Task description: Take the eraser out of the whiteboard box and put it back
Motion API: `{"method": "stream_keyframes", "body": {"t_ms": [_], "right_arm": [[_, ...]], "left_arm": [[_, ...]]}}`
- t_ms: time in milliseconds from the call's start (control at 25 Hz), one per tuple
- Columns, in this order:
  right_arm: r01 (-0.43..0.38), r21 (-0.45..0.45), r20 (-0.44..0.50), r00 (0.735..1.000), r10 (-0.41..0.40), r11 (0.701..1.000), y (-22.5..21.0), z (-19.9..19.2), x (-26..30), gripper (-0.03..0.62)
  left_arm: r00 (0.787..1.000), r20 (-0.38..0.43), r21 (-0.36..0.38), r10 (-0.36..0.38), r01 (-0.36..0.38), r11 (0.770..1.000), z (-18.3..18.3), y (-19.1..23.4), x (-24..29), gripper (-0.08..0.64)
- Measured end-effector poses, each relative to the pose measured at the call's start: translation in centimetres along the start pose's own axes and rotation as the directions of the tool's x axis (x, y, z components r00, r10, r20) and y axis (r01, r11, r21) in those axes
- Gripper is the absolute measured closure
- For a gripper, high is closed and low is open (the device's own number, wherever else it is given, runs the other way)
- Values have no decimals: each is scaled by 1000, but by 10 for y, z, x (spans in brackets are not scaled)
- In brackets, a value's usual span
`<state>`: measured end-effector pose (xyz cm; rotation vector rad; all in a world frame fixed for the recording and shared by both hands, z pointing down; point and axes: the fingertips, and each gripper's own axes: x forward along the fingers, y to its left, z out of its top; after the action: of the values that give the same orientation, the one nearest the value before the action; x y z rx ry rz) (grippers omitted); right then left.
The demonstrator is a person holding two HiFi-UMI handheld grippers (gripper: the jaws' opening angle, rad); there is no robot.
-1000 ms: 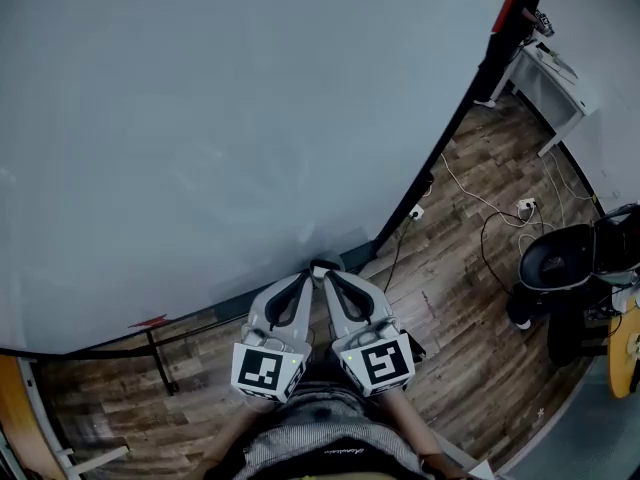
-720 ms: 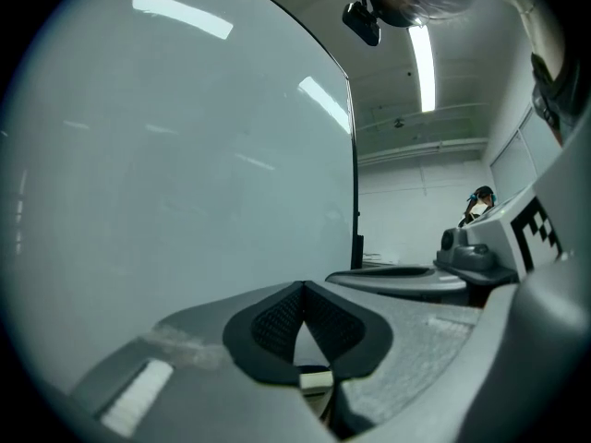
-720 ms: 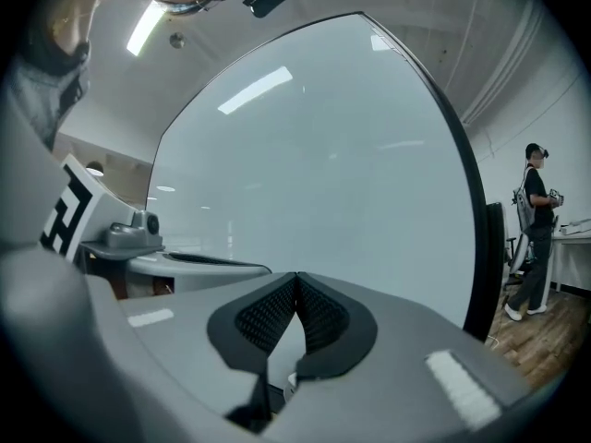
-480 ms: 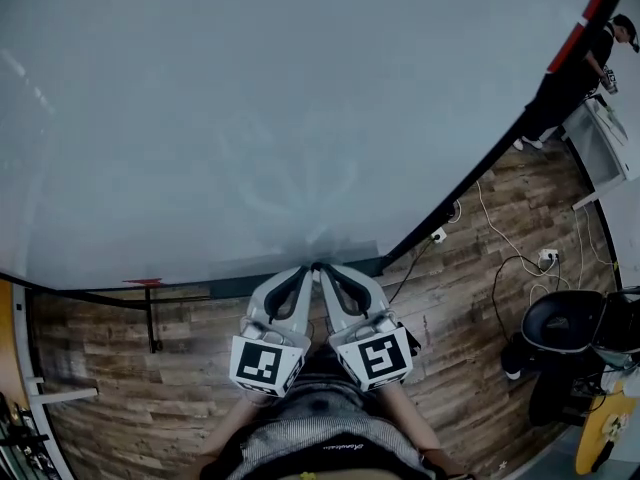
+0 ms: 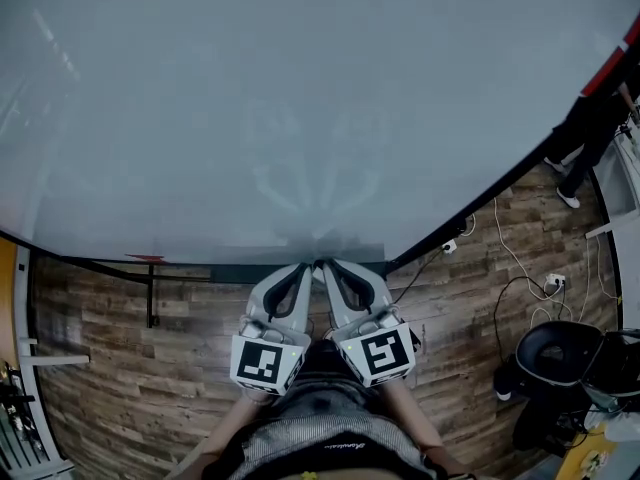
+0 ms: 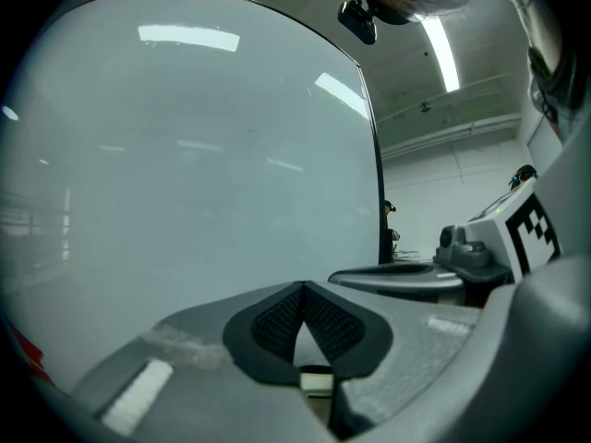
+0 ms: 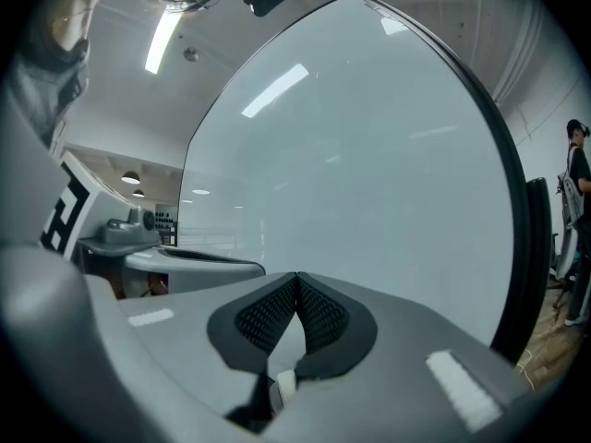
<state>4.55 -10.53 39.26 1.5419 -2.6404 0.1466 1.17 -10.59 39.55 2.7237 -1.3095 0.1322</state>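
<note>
Seen from the head camera, steeply downward: a large pale grey whiteboard with a thin black frame fills most of the picture above a brown wood-plank floor. Low in the middle, the grey plastic left gripper and its twin, the right gripper, sit side by side with their tips touching each other, aimed at the board's bottom edge. Each gripper's own view shows its black ribbed pads pressed together with nothing between them.

Compared with a second ago, the grippers keep the same spot in the picture, but the view has swung. The board's right edge has slid far to the right, and the person in dark clothes is now cut off at that edge. The black round chair sits lower right.

Neither the eraser nor the whiteboard box shows in any view.
</note>
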Motion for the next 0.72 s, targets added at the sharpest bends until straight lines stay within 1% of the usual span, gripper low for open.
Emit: {"method": "stream_keyframes", "body": {"t_ms": [80,360,520,640,720], "right_arm": [[1,8,-5,1000,0,1000,-3,-3,1,589],[-3,8,-12,1000,3,1000,-7,-14,1,589],[-14,9,-77,997,15,1000,-5,-28,10,589],[-22,-9,-99,995,21,1000,-5,-39,17,588],[-25,-9,-131,991,23,1000,-4,-46,17,589]], "left_arm": [[1000,-5,-9,8,-8,1000,-1,1,1,560],[1000,-14,3,20,-20,1000,-6,0,-1,560],[999,-30,-7,22,-22,1000,-11,7,1,560],[999,-36,-15,25,-25,1000,-15,12,3,560],[999,-41,-20,25,-26,999,-16,13,2,560]]}}
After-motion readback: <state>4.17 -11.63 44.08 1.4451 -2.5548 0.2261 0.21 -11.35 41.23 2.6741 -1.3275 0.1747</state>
